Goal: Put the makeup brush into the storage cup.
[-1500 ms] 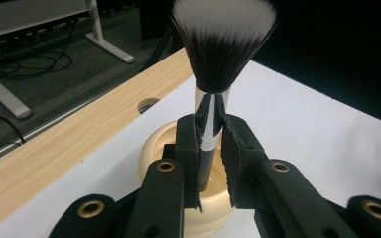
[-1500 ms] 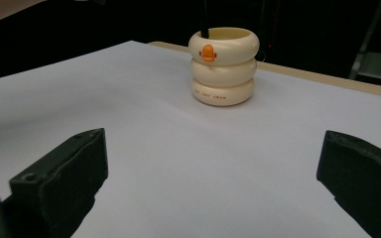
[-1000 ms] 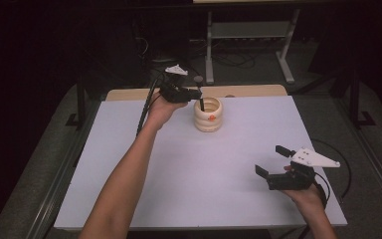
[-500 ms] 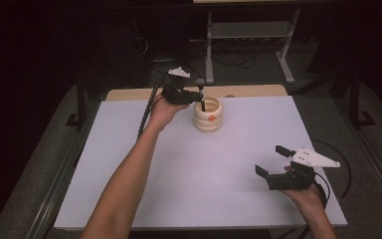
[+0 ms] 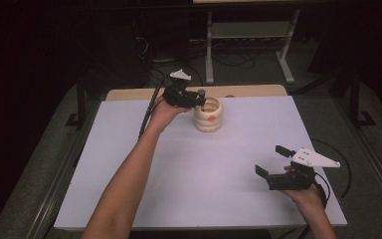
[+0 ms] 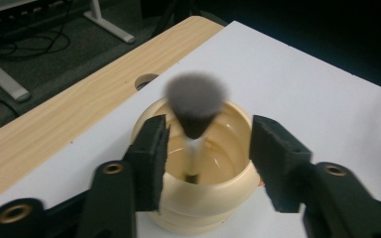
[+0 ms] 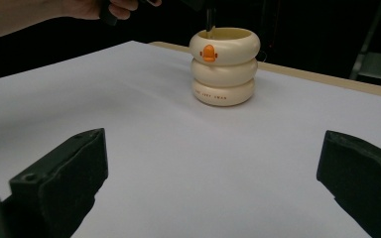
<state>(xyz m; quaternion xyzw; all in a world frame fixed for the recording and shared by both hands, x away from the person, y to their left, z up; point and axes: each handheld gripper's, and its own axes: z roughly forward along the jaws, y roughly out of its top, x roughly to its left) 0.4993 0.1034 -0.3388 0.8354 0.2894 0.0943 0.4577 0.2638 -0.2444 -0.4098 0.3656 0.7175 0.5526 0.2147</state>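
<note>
Left gripper (image 6: 206, 163) has released: jaws now stand apart, empty. Makeup brush (image 6: 194, 106) stands between them, inside cream holder (image 5: 208, 115) directly below. Placement appears complete; right gripper (image 5: 277, 167) wide open, idle.

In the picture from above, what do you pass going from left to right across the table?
Left gripper → cream ringed cup → right gripper.
</note>
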